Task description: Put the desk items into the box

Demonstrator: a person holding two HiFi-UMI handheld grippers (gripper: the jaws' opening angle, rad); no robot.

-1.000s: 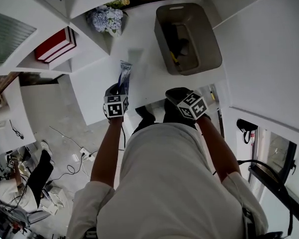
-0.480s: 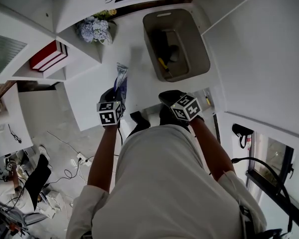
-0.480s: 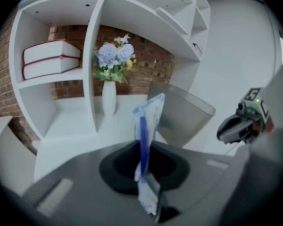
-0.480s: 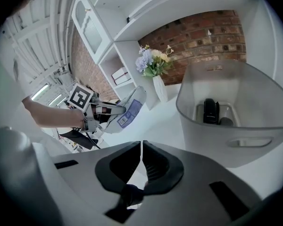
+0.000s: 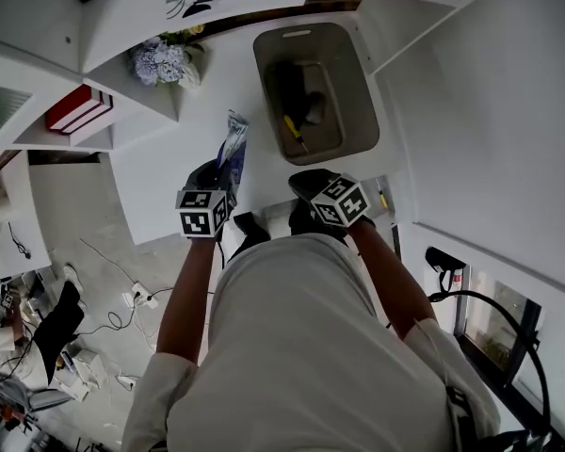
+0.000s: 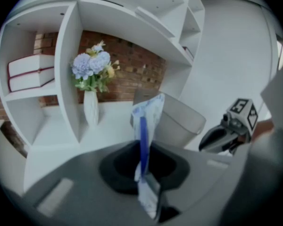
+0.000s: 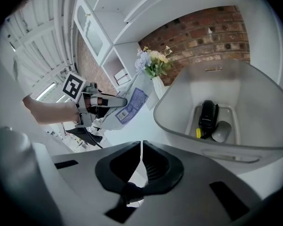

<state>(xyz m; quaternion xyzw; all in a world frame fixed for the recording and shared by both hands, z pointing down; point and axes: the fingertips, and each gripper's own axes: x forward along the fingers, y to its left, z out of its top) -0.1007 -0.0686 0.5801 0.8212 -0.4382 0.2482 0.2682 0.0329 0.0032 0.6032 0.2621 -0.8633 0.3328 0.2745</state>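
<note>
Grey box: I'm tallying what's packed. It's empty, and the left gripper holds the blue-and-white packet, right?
Not empty: the right gripper view shows a black device and a grey mouse in the grey box. The left gripper does hold the blue-and-white packet.

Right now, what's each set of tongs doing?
Left tongs: closed on a blue-and-white packet.
Right tongs: closed, empty.

Grey box (image 5: 363,88), blue & wht packet (image 5: 234,144), red books (image 5: 72,111) w/ wht edges, lilac flowers (image 5: 158,61), red-brick wall (image 6: 132,60)
</note>
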